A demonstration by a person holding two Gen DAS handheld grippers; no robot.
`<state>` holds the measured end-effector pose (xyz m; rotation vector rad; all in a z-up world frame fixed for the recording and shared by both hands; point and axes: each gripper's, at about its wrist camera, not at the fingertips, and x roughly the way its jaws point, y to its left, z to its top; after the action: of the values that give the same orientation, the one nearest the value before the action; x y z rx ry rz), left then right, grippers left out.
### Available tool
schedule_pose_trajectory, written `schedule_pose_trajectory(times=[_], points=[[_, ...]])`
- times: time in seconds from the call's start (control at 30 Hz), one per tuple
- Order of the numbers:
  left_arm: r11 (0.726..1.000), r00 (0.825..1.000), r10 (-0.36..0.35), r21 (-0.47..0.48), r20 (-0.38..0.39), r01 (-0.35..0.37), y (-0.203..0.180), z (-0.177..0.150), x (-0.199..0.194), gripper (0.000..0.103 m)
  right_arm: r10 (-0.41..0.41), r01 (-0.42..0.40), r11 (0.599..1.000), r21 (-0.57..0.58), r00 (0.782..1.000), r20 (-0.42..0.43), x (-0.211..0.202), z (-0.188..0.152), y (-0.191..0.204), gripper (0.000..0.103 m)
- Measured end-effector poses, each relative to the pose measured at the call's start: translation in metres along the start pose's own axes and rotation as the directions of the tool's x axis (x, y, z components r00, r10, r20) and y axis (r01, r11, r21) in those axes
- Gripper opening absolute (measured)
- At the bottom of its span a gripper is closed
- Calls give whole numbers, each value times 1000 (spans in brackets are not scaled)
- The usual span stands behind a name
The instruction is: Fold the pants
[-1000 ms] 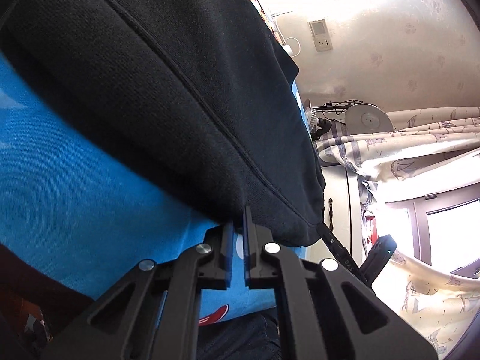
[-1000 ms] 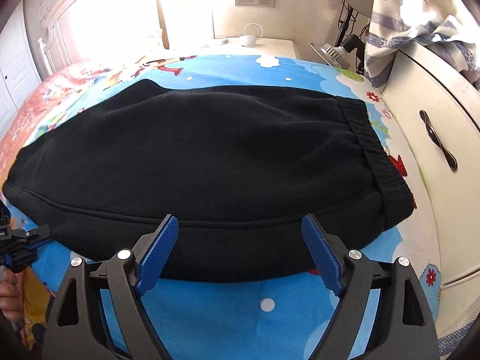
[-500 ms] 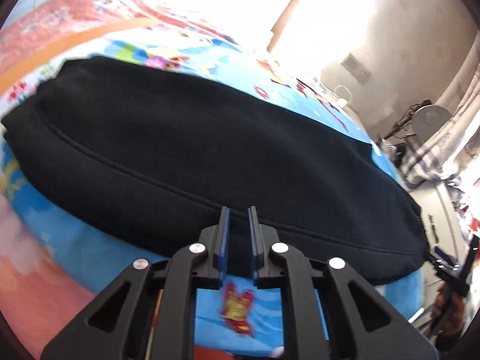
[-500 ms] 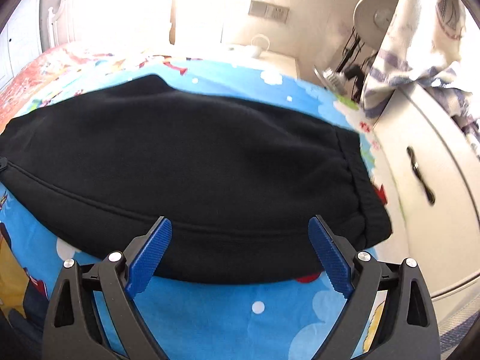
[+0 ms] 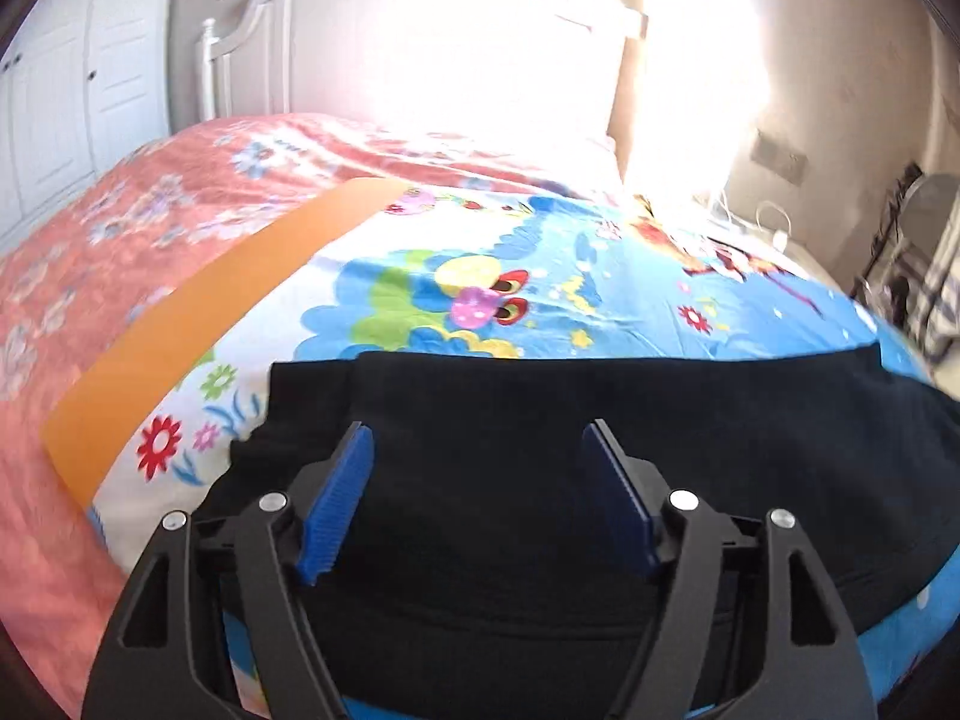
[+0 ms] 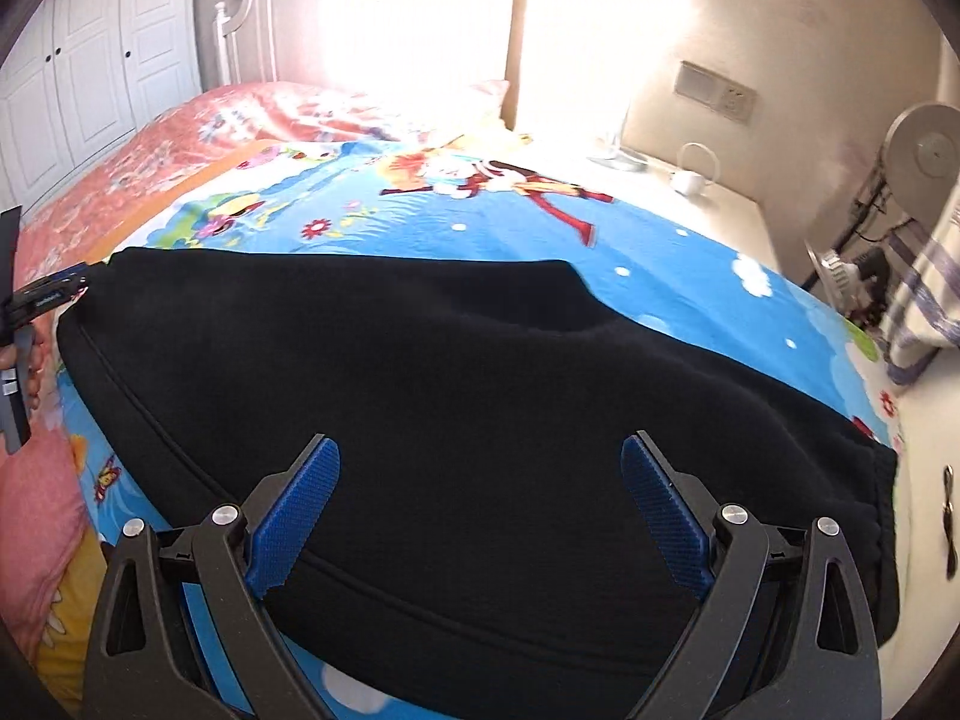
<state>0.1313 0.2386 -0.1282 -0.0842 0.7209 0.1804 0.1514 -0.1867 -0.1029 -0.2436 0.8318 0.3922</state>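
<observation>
Black pants (image 6: 450,372) lie folded lengthwise across the blue cartoon sheet (image 6: 660,264). The elastic waistband (image 6: 882,510) is at the right and the leg ends (image 5: 288,396) at the left. My left gripper (image 5: 476,429) hovers over the leg end. Its jaws are opening, and only the flat cloth shows below them, not pinched. In the right wrist view the left gripper (image 6: 54,291) appears at the pants' far left corner, with a hand (image 6: 33,354) behind it. My right gripper (image 6: 478,441) stands wide open above the pants' near edge, holding nothing.
A pink floral quilt (image 5: 120,228) with an orange band (image 5: 198,324) covers the bed's left side. The white headboard (image 6: 252,18) is beyond it. At the right are a nightstand (image 6: 708,204), a fan (image 6: 924,150), a striped curtain (image 6: 924,312) and a white cabinet with a handle (image 6: 948,516).
The left gripper was shut low at the pants' near edge; it has risen, swung round over the leg end and opened. The right gripper has shifted left along the pants and opened slightly wider.
</observation>
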Motion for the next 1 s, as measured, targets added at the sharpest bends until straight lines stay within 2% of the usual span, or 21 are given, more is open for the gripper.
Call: schedule_pose_trajectory(times=[0.03, 0.1, 0.13, 0.17, 0.23, 0.27, 0.3, 0.33, 0.37, 0.4, 0.43, 0.47, 0.5, 0.57, 0.63, 0.67, 0.7, 0.73, 0.77, 0.87, 1.0], points=[[999, 999, 14, 44, -29, -13, -9, 5, 13, 72, -8, 8, 1000, -29, 1000, -7, 7, 10, 18, 91], [999, 993, -16, 50, -113, 21, -10, 13, 41, 72, -14, 13, 997, -79, 1000, -15, 30, 31, 42, 91], [999, 987, -6, 41, -161, 12, -4, 14, 56, 66, -14, 12, 996, -92, 1000, -22, 41, 40, 49, 91], [999, 980, 34, 39, -197, -26, 6, 16, 70, 46, -12, 9, 995, -103, 1000, -23, 50, 48, 57, 91], [999, 977, 51, 8, -207, -50, 27, 24, 78, 14, -16, 12, 991, -136, 999, -31, 70, 62, 68, 91], [997, 975, 67, -15, -211, -72, 36, 30, 77, 7, -24, 19, 989, -147, 999, -37, 80, 68, 72, 91], [996, 975, 82, -26, -207, -89, 40, 35, 73, 7, -23, 17, 989, -144, 999, -40, 90, 73, 73, 91], [995, 978, 87, -27, -189, -94, 38, 39, 67, 7, -22, 16, 991, -130, 999, -45, 100, 78, 73, 91], [993, 980, 115, -13, -163, -119, 32, 40, 58, 35, -27, 21, 994, -110, 998, -54, 110, 82, 71, 91], [993, 984, 118, -3, -137, -119, 25, 41, 49, 48, -31, 25, 996, -85, 997, -68, 120, 84, 65, 91], [997, 990, 71, -3, -118, -72, 17, 40, 41, 55, -42, 37, 998, -55, 995, -90, 131, 84, 60, 91], [1000, 993, 23, -6, -116, -24, 12, 37, 36, 55, -55, 51, 998, -36, 991, -119, 141, 83, 57, 91], [1000, 992, 14, -1, -123, -14, 8, 33, 36, 56, -52, 49, 998, -24, 988, -144, 151, 81, 55, 91], [999, 987, 49, 10, -155, -48, 6, 24, 45, 59, -31, 32, 999, 10, 993, -113, 152, 78, 51, 92], [988, 968, 148, -6, -203, -152, 24, 15, 62, 63, -52, 51, 999, -5, 993, -108, 149, 79, 55, 92], [971, 948, 217, -50, -234, -234, 40, 12, 68, 71, -73, 72, 997, -9, 992, -102, 144, 79, 56, 92], [959, 949, 209, -139, -236, -246, 55, 13, 65, 74, -87, 86, 996, -13, 993, -83, 135, 78, 59, 92], [950, 960, 176, -218, -216, -223, 64, 14, 58, 72, -77, 76, 997, -16, 995, -59, 123, 75, 62, 92], [950, 966, 168, -231, -195, -212, 62, 17, 50, 68, -62, 61, 998, -18, 997, -41, 113, 72, 65, 92], [982, 984, 127, -121, -124, -142, 20, 24, 26, 68, -51, 50, 998, -27, 999, -18, 87, 58, 77, 92], [999, 997, -15, -53, -77, 11, -41, 17, 1, 70, -19, 20, 1000, 20, 1000, -13, 65, 37, 84, 92]])
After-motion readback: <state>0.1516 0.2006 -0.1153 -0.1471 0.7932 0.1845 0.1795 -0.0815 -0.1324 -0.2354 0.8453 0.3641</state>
